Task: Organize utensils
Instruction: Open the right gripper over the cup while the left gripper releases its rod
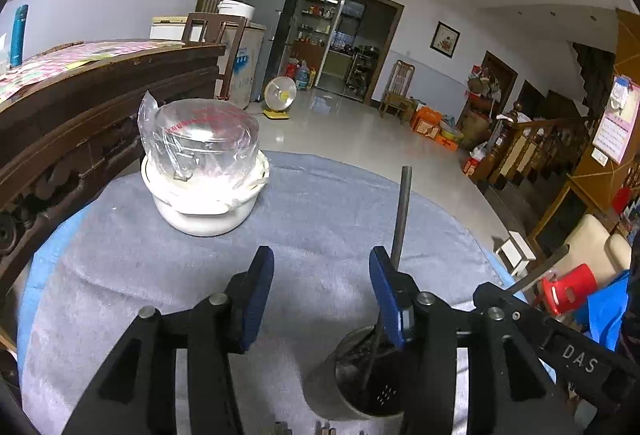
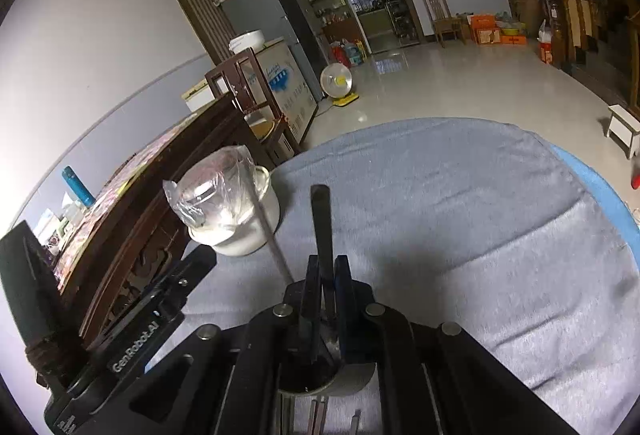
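A round metal utensil holder (image 1: 352, 383) stands on the grey cloth at the near edge, under my right-hand blue finger. A thin grey utensil handle (image 1: 401, 213) rises out of it. My left gripper (image 1: 322, 275) is open and empty beside the holder. In the right wrist view my right gripper (image 2: 327, 271) is shut on a dark flat utensil handle (image 2: 322, 219), held upright over the holder (image 2: 320, 375). The thin grey handle also shows in that view (image 2: 270, 231), leaning left.
A white pot with a plastic-wrapped glass lid (image 1: 204, 171) stands at the far left of the cloth-covered table (image 1: 320, 203). A dark carved wooden bench (image 1: 92, 115) runs along the left. More utensil ends (image 2: 320, 415) lie at the bottom edge.
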### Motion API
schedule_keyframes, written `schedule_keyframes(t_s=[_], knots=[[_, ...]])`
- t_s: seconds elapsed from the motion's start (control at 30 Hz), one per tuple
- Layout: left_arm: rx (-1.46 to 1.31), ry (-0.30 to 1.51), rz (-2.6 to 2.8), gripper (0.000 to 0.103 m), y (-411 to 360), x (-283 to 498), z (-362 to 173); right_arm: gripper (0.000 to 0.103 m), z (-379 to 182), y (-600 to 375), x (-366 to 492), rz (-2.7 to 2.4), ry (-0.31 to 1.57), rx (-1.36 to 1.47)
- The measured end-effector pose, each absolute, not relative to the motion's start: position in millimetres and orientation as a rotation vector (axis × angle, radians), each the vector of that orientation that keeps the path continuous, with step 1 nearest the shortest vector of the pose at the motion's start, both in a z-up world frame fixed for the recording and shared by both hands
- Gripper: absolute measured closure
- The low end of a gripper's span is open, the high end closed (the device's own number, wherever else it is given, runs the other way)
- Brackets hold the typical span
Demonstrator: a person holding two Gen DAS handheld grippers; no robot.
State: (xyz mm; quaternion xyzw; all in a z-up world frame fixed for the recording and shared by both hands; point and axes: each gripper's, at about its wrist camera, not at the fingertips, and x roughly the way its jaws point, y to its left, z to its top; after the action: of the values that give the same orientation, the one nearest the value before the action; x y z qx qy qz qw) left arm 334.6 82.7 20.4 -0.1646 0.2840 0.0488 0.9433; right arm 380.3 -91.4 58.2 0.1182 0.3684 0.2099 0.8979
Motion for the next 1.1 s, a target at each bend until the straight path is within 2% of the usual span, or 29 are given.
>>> schedule_keyframes(t_s=[0.2, 0.4, 0.47, 0.5, 0.53, 0.57, 0.6, 0.63, 1.1], knots=[[-0.352, 0.583, 0.102, 0.045, 91, 320, 24, 0.094, 57, -92, 375, 0.411, 0.797, 0.227], [-0.352, 0.601, 0.122, 0.029, 103, 298, 32, 0.093, 62, -98, 365, 0.393, 0.816, 0.237], [-0.346, 0.606, 0.131, 0.026, 106, 291, 33, 0.088, 64, -100, 360, 0.387, 0.818, 0.240], [-0.338, 0.610, 0.137, 0.026, 107, 287, 34, 0.084, 65, -103, 357, 0.381, 0.819, 0.245], [-0.332, 0.612, 0.140, 0.026, 108, 283, 35, 0.067, 66, -106, 354, 0.372, 0.817, 0.252], [-0.326, 0.613, 0.143, 0.026, 109, 278, 35, 0.034, 67, -108, 352, 0.369, 0.815, 0.258], [-0.322, 0.617, 0.144, 0.025, 110, 274, 36, 0.021, 69, -110, 348, 0.371, 0.805, 0.270], [-0.318, 0.621, 0.144, 0.025, 110, 269, 36, 0.017, 73, -114, 344, 0.373, 0.786, 0.281], [-0.208, 0.620, 0.204, 0.020, 110, 205, 40, 0.017, 126, -175, 232, 0.384, 0.528, 0.397]])
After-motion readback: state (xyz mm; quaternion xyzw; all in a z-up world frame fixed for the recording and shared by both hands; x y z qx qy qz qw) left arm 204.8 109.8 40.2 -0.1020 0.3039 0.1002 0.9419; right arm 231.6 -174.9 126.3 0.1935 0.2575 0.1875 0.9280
